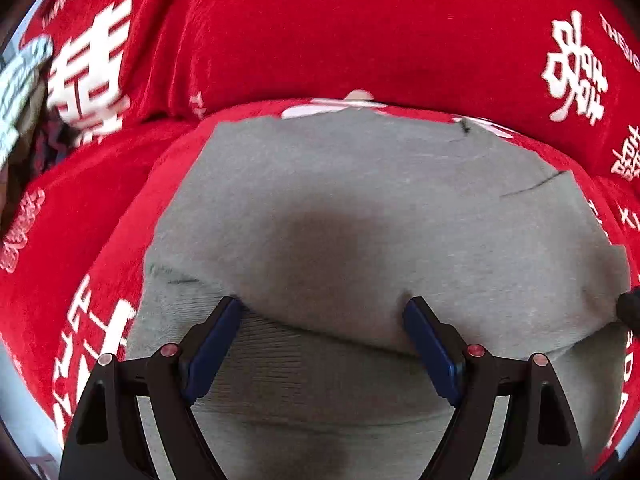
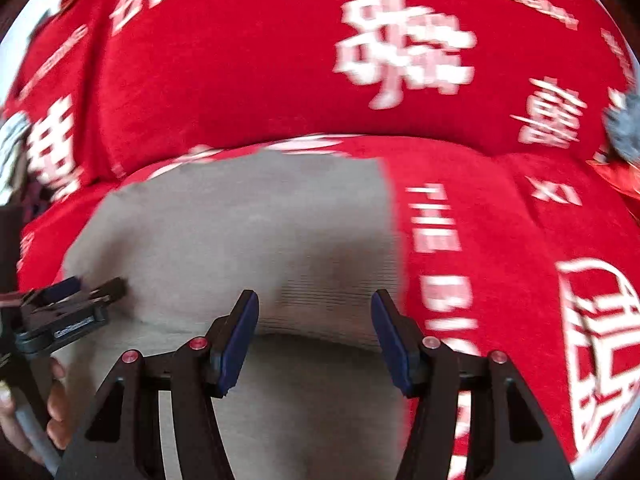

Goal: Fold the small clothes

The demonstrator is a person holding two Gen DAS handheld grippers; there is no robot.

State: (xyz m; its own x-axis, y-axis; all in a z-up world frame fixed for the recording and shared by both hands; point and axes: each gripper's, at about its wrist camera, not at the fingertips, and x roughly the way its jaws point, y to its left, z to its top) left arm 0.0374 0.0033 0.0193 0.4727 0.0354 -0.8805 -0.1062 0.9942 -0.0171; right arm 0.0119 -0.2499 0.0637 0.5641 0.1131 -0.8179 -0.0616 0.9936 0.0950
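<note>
Left gripper (image 1: 324, 308): fingers spread wide apart, tips resting at the folded edge of the garment, clamping nothing; also seen from the right wrist view at far left (image 2: 90, 288).
Blue pads (image 1: 216, 344): line the inner face of each finger.
Grey garment (image 1: 360, 208): small knit piece lying flat on the red cloth, its near portion doubled over so a ribbed band (image 1: 304, 364) shows beneath the fold; a dark shadow falls on its middle.
Right gripper (image 2: 314, 300): fingers likewise held apart, over the ribbed near edge of the garment (image 2: 240, 232), gripping nothing.
Red cloth (image 2: 460, 240): covers the surface under the garment, printed with white characters and lettering.
</note>
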